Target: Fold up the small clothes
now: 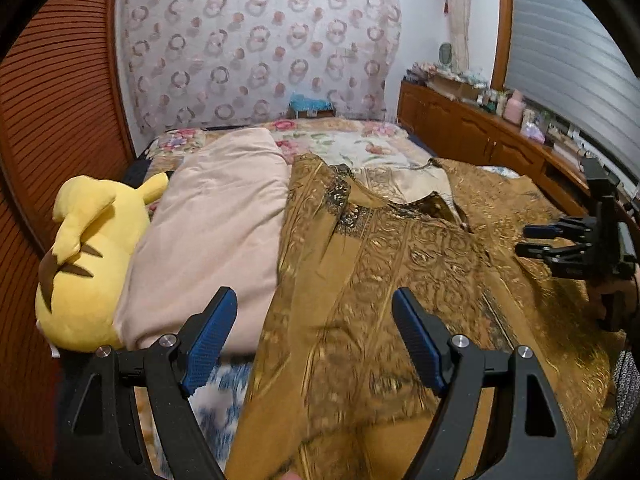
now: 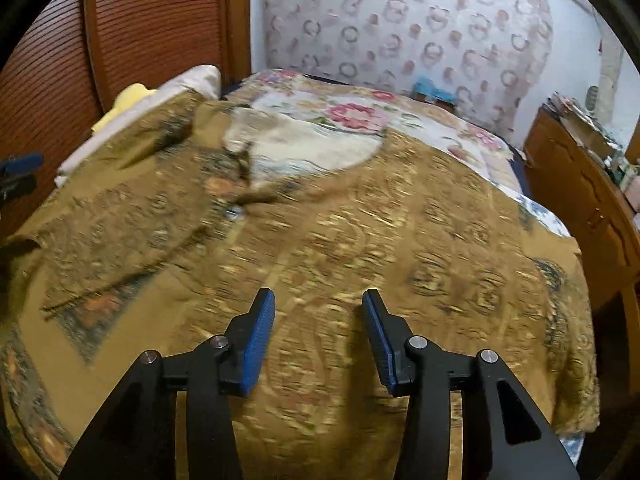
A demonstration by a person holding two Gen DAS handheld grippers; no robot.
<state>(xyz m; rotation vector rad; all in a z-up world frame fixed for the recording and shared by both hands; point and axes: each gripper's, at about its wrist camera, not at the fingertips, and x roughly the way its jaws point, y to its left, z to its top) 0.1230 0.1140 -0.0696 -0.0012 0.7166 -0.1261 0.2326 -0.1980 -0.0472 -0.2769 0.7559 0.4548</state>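
A gold-brown patterned garment (image 1: 400,264) lies spread over the bed, neckline toward the far wall; it fills the right wrist view (image 2: 340,240) too. My left gripper (image 1: 314,300) is open and empty above the garment's left side. My right gripper (image 2: 318,300) is open and empty just above the middle of the cloth. The right gripper also shows at the right edge of the left wrist view (image 1: 532,240). A blue fingertip of the left gripper shows at the left edge of the right wrist view (image 2: 20,162).
A pink folded quilt (image 1: 208,240) and a yellow plush toy (image 1: 88,264) lie on the bed's left side by a wooden louvred door (image 1: 52,120). A floral bedspread (image 1: 352,140) covers the far end. A cluttered wooden cabinet (image 1: 480,128) runs along the right.
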